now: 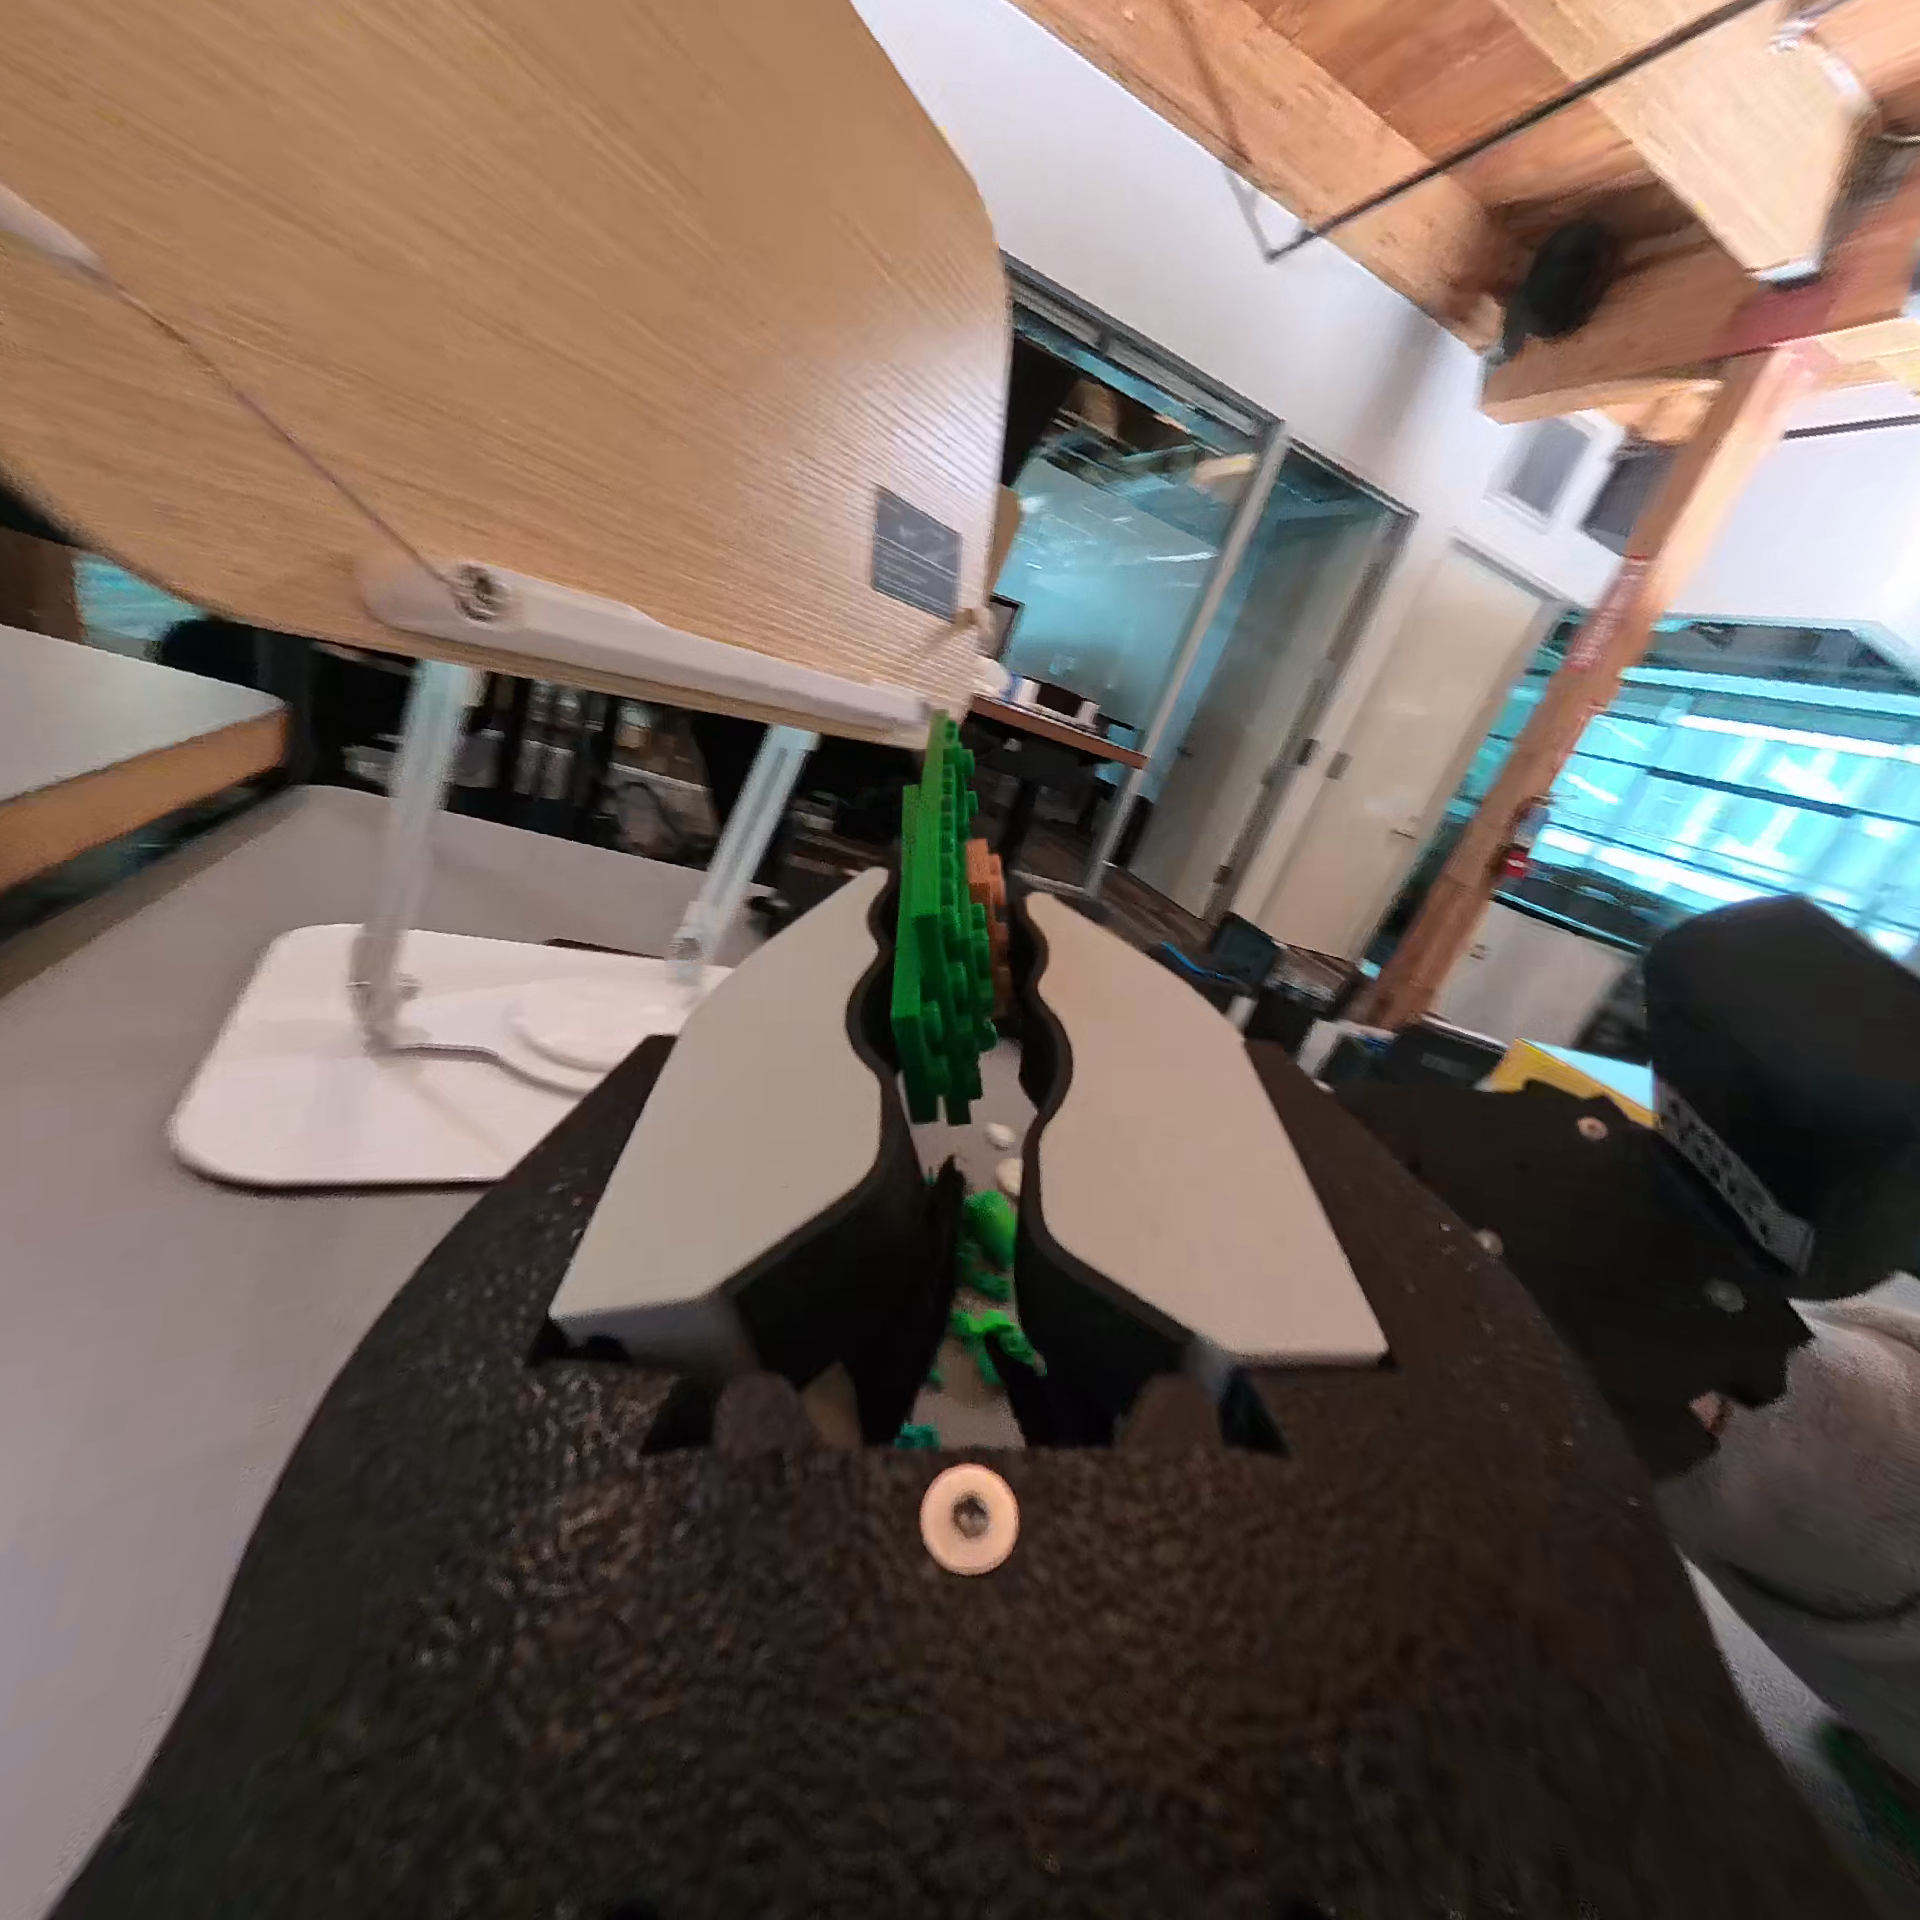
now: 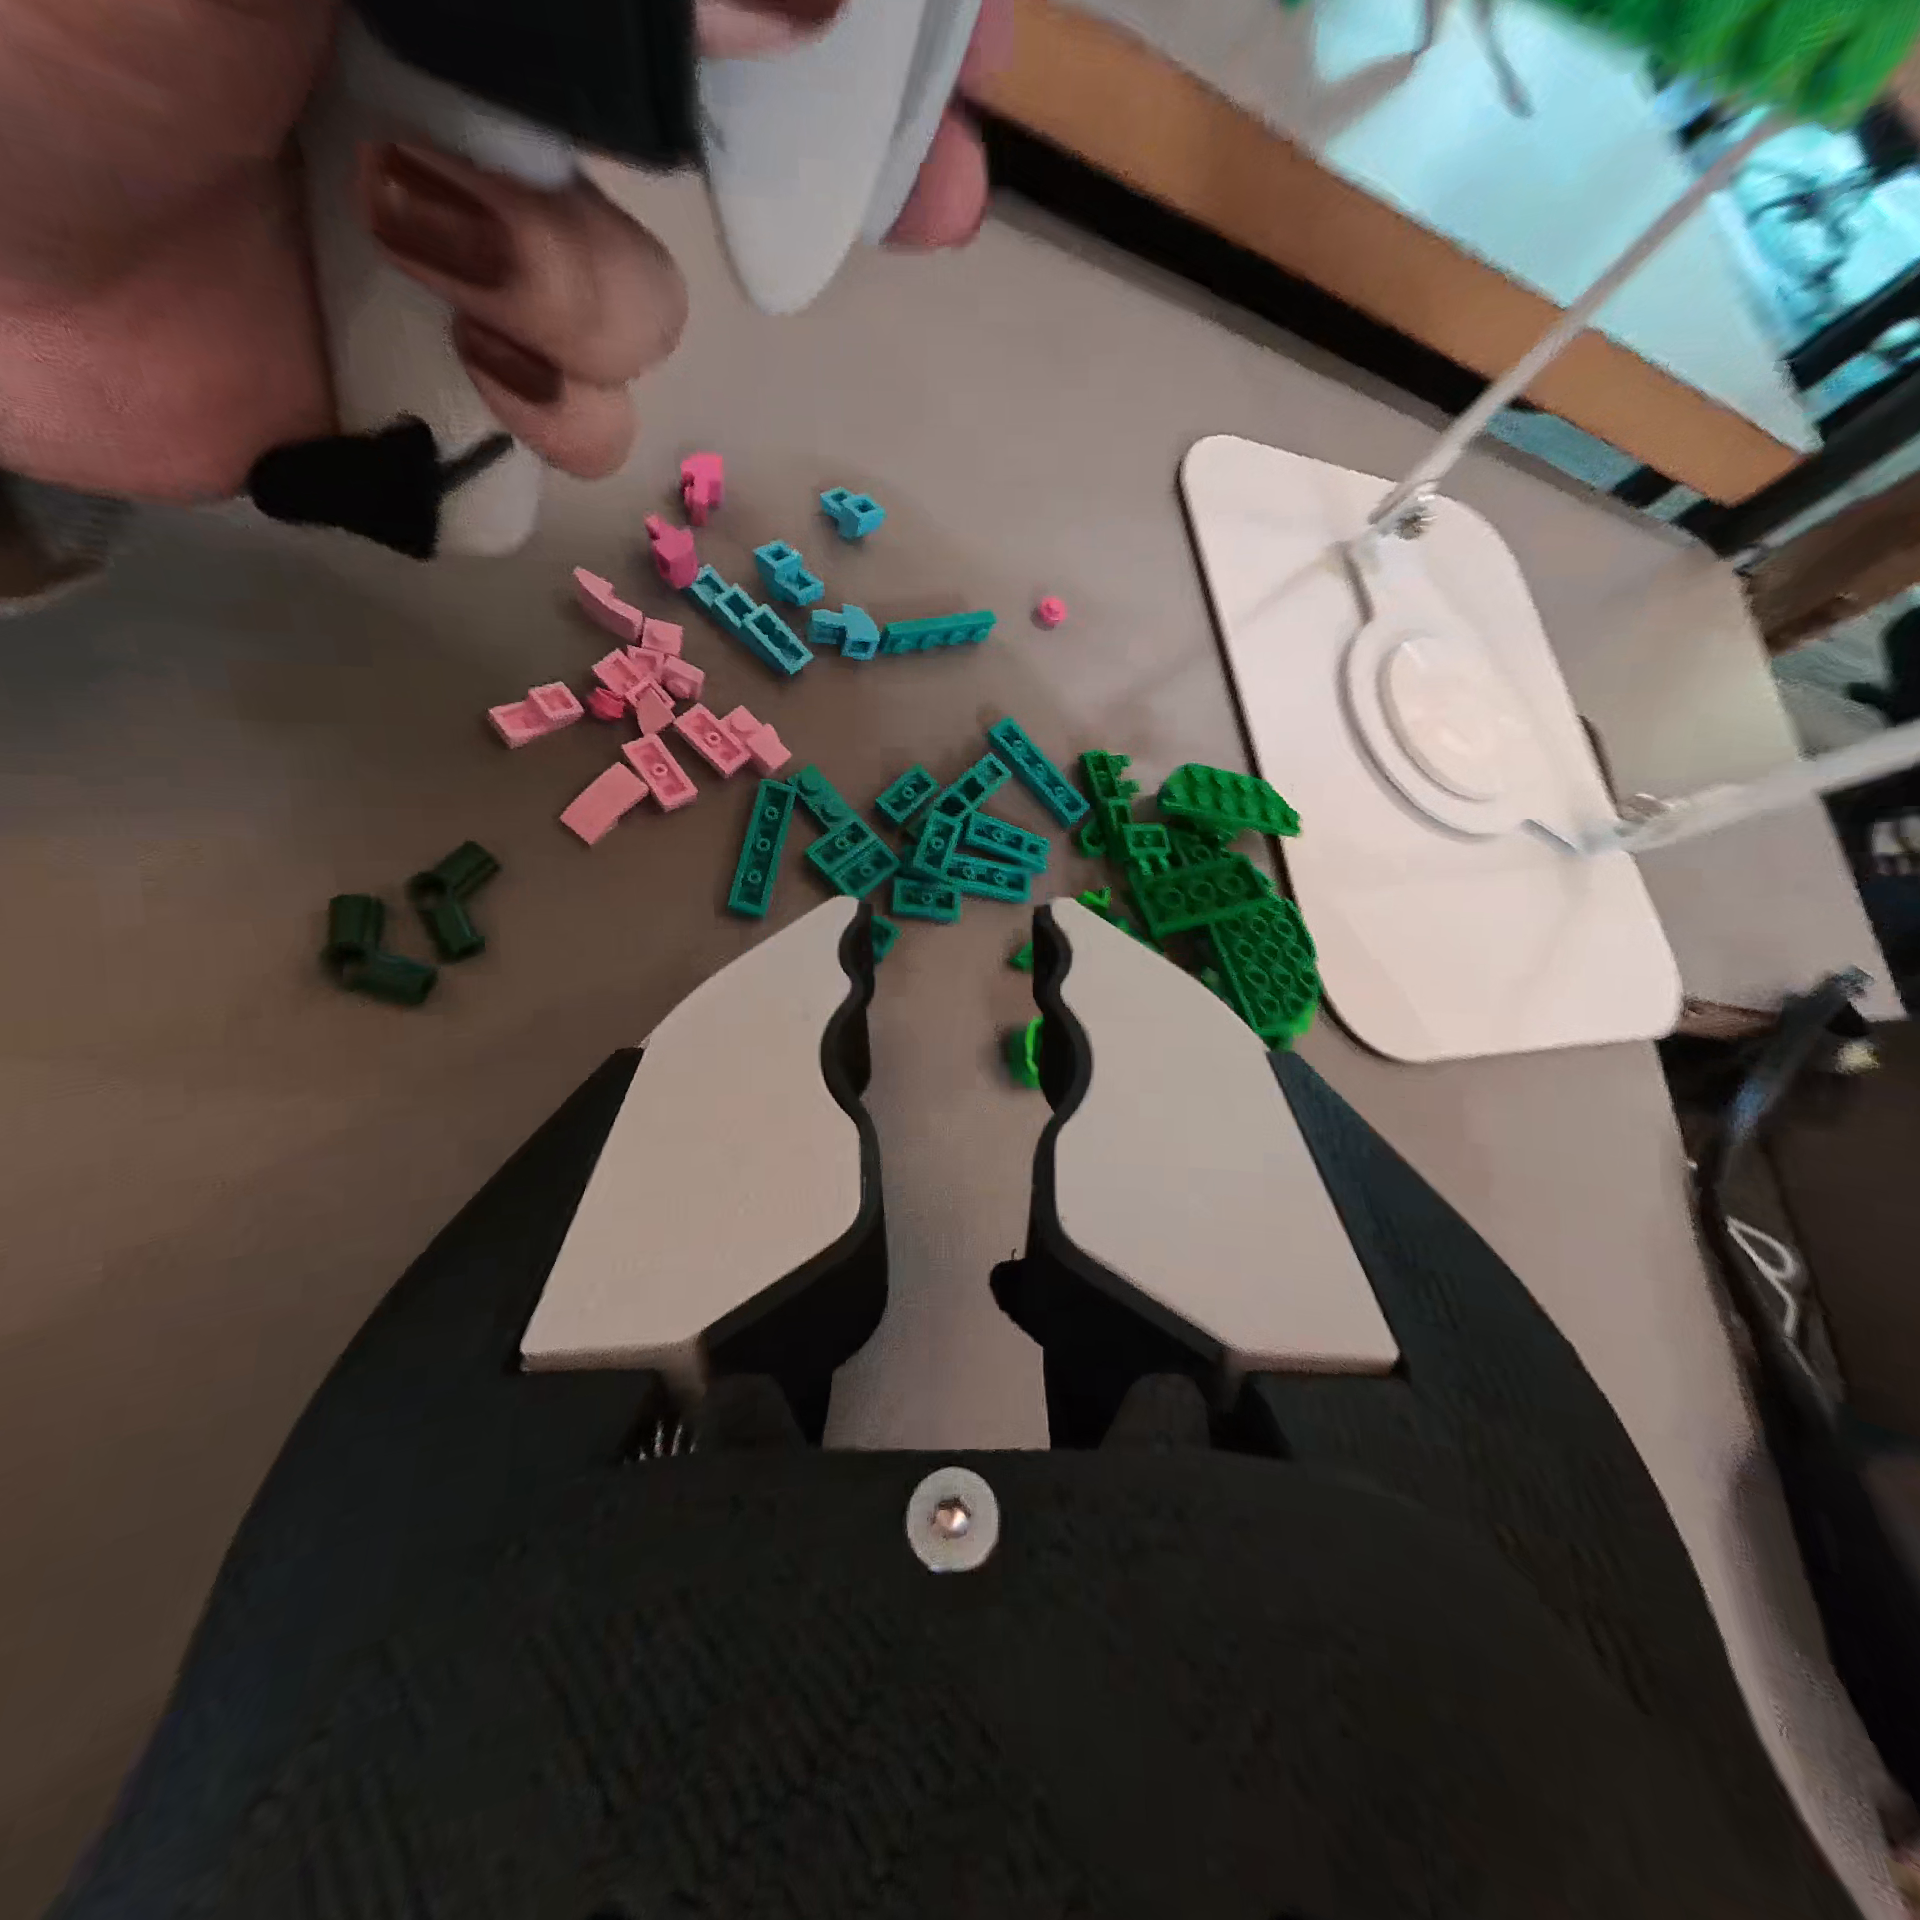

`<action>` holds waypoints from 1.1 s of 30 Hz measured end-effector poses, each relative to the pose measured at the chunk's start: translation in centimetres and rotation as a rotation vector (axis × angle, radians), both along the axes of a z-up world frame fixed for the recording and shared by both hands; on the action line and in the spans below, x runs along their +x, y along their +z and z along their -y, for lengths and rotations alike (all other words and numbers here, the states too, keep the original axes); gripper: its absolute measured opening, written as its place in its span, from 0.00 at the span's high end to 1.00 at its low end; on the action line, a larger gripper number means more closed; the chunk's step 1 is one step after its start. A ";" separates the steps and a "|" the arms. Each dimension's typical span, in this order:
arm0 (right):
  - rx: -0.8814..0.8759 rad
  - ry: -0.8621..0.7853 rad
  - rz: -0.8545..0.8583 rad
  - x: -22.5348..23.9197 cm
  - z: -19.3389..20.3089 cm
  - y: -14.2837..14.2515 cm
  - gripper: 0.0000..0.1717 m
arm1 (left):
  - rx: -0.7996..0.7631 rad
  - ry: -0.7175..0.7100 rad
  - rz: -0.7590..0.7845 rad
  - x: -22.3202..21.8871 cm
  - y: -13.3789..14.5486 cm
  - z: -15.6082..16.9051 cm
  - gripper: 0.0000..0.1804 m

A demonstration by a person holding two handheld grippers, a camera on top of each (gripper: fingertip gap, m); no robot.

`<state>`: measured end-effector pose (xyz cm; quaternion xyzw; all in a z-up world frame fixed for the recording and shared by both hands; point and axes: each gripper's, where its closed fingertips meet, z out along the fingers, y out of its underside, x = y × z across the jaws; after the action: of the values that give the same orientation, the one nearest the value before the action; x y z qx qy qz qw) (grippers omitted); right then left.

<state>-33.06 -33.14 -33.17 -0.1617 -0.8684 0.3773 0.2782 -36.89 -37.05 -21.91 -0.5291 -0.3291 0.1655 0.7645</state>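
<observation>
- Left hand-held gripper (image 1: 956, 914): jaws closed on a green studded brick plate (image 1: 935, 935) held on edge, upright; an orange-brown brick piece (image 1: 992, 894) sits on the plate's right face, toward the right pad; the plate's top reaches the lower edge of a tilted wooden board (image 1: 520, 312) at 12 o'clock.
- Wooden board: carried on a white stand (image 1: 343, 1081) that rests on the grey desk (image 1: 156, 1351) at 9 o'clock of the left hand-held gripper.
- Right hand-held gripper (image 2: 951, 925): jaws apart, gripping nothing, above the desk (image 2: 260, 1143); teal bricks (image 2: 925, 831) lie just beyond its fingertips at 12 o'clock; bright green plates (image 2: 1226, 883) lie at 1 o'clock, beside the right finger (image 2: 1164, 1122).
- Other loose pieces: pink bricks (image 2: 644, 727) at 11 o'clock; light blue bricks (image 2: 790, 613) farther off at 12 o'clock; dark green connectors (image 2: 405, 925) at 9 o'clock.
- White stand base (image 2: 1455, 935): at 2 o'clock, touching the green plates.
- A person's hand (image 2: 208, 260): at 10 o'clock, top of the right wrist view, blurred.
</observation>
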 end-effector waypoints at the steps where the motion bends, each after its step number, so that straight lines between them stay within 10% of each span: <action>1: -0.036 -0.021 -0.026 0.6 -0.6 0.9 0.84 | 0.006 -0.064 -0.001 0.6 0.1 -0.8 0.91; 9: -0.099 -0.348 -0.528 8.1 -9.1 8.4 0.82 | -0.157 -0.658 0.077 8.8 -3.0 -9.6 0.91; 14: 0.120 -0.364 -0.682 12.7 -10.9 7.9 0.81 | -0.308 -0.970 0.125 15.1 -5.8 -12.7 0.91; 26: 0.282 -0.226 -0.474 15.3 -10.8 3.9 0.73 | -0.438 -1.168 0.024 20.2 -7.6 -13.6 0.91; 33: 0.027 -0.105 -0.051 18.3 -10.4 1.1 0.92 | -0.645 -1.154 -0.456 22.5 -9.0 -12.9 0.91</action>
<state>-14.80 -22.73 -32.09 -0.1937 -0.8564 0.3542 0.3218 -14.40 -24.10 -30.91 -0.7719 0.2386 -0.0706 0.5850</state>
